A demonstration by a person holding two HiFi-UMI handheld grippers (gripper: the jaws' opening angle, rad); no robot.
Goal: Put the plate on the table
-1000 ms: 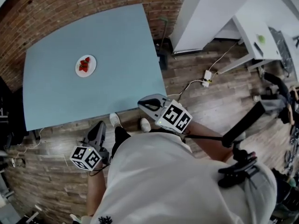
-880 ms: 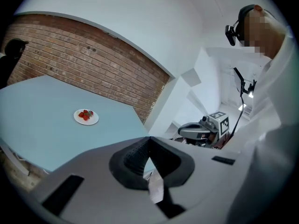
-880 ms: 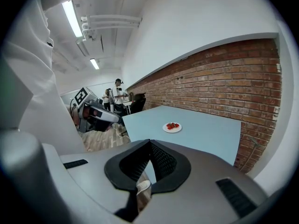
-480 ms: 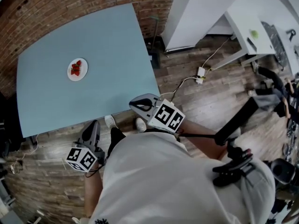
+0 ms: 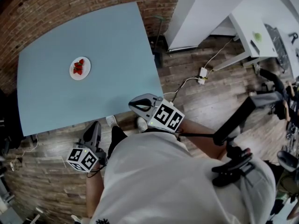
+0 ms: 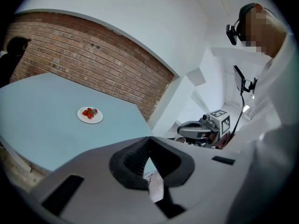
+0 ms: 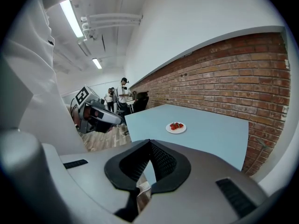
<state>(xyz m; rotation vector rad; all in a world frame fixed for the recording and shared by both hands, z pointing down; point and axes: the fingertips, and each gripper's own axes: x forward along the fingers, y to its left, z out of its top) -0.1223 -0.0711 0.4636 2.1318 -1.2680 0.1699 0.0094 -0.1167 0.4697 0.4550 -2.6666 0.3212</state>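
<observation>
Closest to the person's body, the grey hand-held left gripper (image 5: pixel 95 125) is hanging low with its 2 ribbed black pads pressing together on nothing, and the left gripper view is showing only table between them. The matching right gripper (image 5: pixel 135 105) is sitting just ahead of the white-shirted torso, its jaws likewise meeting at the tips and pinching nothing. Beyond them, the matte, smooth pale-blue table (image 5: pixel 117 55) is stretching away over a wood-plank floor (image 5: pixel 201 101). Well out on that top, far from both grippers, the small round white plate (image 5: pixel 80 68) is lying flat and carrying a few red strawberries (image 5: pixel 78 69), so the task is looking finished or not under way. The plate is appearing stiff, glossy and probably brittle, light but slick against the pads; I would be taking it by the raised rim on the near side and keeping it level, since the loose berries could be rolling off. Farthest back, a rough red-brick wall (image 5: pixel 56 3) is closing off the scene.
</observation>
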